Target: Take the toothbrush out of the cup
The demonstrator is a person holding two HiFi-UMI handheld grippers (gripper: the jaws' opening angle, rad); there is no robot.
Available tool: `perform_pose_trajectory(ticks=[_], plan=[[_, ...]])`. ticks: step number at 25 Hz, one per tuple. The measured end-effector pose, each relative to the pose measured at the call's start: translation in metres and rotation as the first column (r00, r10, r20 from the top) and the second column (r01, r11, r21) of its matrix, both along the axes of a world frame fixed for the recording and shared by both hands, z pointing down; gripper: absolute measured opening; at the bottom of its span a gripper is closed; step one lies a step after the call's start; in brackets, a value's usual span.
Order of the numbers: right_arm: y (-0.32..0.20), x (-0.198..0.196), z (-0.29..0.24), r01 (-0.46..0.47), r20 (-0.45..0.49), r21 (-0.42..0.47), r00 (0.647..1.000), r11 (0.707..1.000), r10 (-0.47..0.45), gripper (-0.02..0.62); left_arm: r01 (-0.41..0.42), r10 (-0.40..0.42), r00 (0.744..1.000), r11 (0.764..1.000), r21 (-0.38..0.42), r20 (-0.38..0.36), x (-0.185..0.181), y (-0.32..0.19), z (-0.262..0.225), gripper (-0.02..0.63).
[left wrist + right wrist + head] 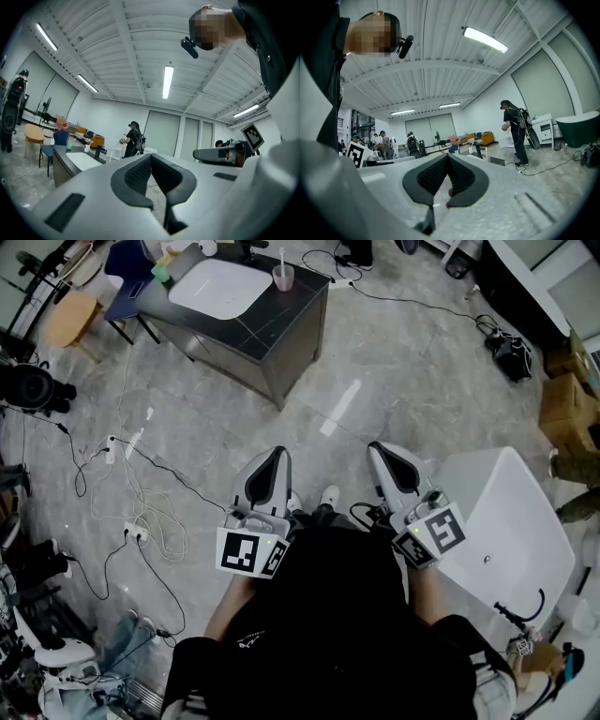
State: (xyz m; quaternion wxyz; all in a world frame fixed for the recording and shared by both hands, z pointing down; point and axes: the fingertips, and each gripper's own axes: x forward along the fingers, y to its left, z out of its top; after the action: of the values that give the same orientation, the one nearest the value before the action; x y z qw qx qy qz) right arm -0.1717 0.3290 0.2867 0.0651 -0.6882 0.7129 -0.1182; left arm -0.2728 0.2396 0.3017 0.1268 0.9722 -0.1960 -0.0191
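Closest to the camera, the person's black top [328, 615] fills the bottom of the head view and covers both hands, so only the forearms and marker cubes [251, 552] show. The left claw [278, 454] and right claw [377, 447] are held side by side at waist height, pointing forward over the marble floor [394, 362]. In each claw's own view the ribbed pads [138, 176] meet at the tips, pressed together with nothing between them. The same goes for the right claw's pads [431, 176].

To the right stands a white basin [506, 512], cut off at its lower corner. To the left, cables [141, 493] trail across the floor.

Well apart from both claws, at the top of the head view, stands a dark surface [281, 320] with a white sink [220, 287] set into it. On its near right corner sits the pink cup [283, 279]. The toothbrush [281, 259] stands upright in it, with only the pale handle showing and its lower end sunk inside. It is too small to make out further.
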Motion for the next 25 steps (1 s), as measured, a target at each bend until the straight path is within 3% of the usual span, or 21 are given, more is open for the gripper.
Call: perform_pose_trajectory(ticks=[13,19,25], plan=[[0.005,0.035,-0.01,0.002,0.035,0.056,0.999,0.998,-0.004,0.006,0.002,-0.002,1.0,1.0,0.028,-0.004,0.038,0.006,-0.007,0.006],[0.015,0.063,0.002,0.012,-0.02,0.013,1.0,1.0,-0.012,0.006,0.018,-0.017,1.0,0.999,0.036,-0.018,0.062,0.016,-0.004,0.006],[0.029,0.084,-0.003,0.012,-0.027,0.039,1.0,0.999,-0.011,0.006,0.023,-0.022,0.999,0.999,0.04,-0.024,0.085,0.02,-0.004,0.006]])
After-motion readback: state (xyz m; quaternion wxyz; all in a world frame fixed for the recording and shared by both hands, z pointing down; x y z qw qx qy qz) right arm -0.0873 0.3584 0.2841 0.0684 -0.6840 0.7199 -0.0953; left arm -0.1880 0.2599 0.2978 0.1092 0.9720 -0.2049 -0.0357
